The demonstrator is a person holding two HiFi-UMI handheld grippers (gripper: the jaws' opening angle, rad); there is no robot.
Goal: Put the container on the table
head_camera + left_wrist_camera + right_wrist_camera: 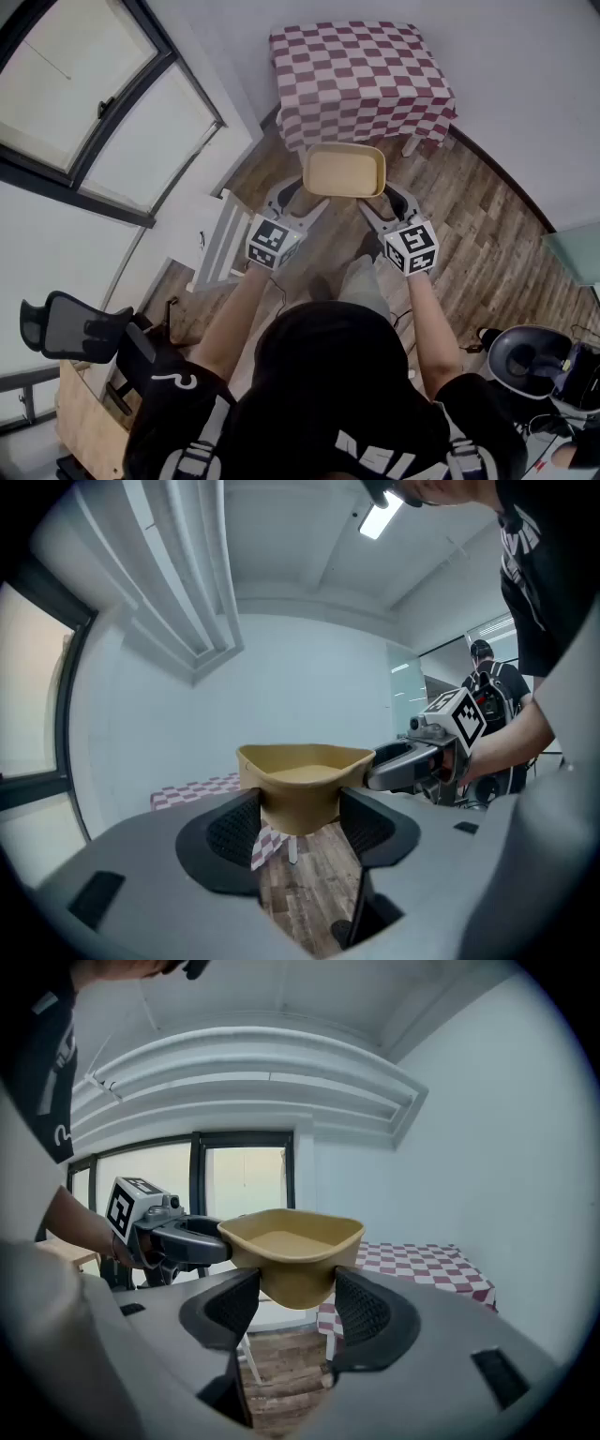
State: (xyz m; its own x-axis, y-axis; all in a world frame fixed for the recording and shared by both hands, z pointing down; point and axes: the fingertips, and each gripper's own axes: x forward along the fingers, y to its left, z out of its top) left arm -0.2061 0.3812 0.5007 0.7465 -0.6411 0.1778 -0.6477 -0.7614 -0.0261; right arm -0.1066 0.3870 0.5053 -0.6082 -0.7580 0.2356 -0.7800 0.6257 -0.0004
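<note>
A tan, empty, rounded-rectangular container hangs in the air over the wooden floor, just short of the table with the red-and-white checked cloth. My left gripper clamps its left end and my right gripper clamps its right end. In the left gripper view the container sits between the two dark pads, which press on its sides. In the right gripper view the container is squeezed the same way between the pads, with the table behind it at the right.
A white chair stands on the floor left of my arms, below a large window. A black office chair is at the lower left. Grey equipment sits at the lower right. A light wall runs behind the table.
</note>
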